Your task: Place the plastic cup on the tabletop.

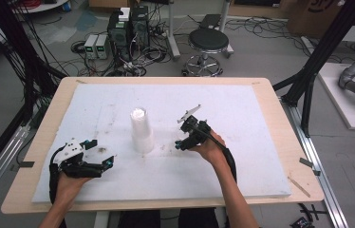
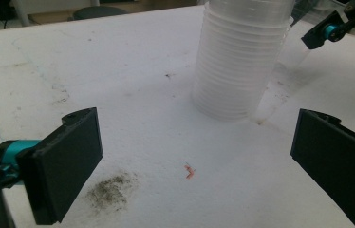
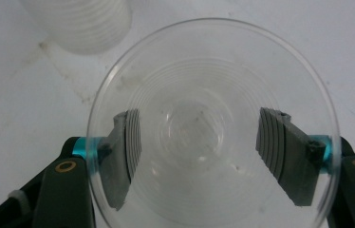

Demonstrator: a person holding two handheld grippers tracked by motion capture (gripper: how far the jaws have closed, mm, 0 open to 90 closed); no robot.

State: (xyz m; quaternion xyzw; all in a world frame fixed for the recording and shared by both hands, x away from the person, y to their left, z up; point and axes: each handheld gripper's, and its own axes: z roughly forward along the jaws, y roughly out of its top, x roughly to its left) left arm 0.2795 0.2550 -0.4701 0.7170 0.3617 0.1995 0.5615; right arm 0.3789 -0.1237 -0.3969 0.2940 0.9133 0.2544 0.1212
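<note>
A single clear cup (image 3: 213, 128) is bracketed, seemingly not yet squeezed, by the right gripper (image 3: 204, 156) beside the cup stack (image 1: 141, 130) mid-table, perhaps for restacking, while the left gripper (image 1: 100, 153) is held wide open and empty nearby.

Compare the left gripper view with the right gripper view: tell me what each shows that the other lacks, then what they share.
Left gripper view alone: a dark smudge and a small red scrap on the white mat, between wide-open jaws. Right gripper view alone: a single clear cup seen down its mouth, with the jaws on either side of it. Shared: the stack of clear cups, standing on the mat.
</note>
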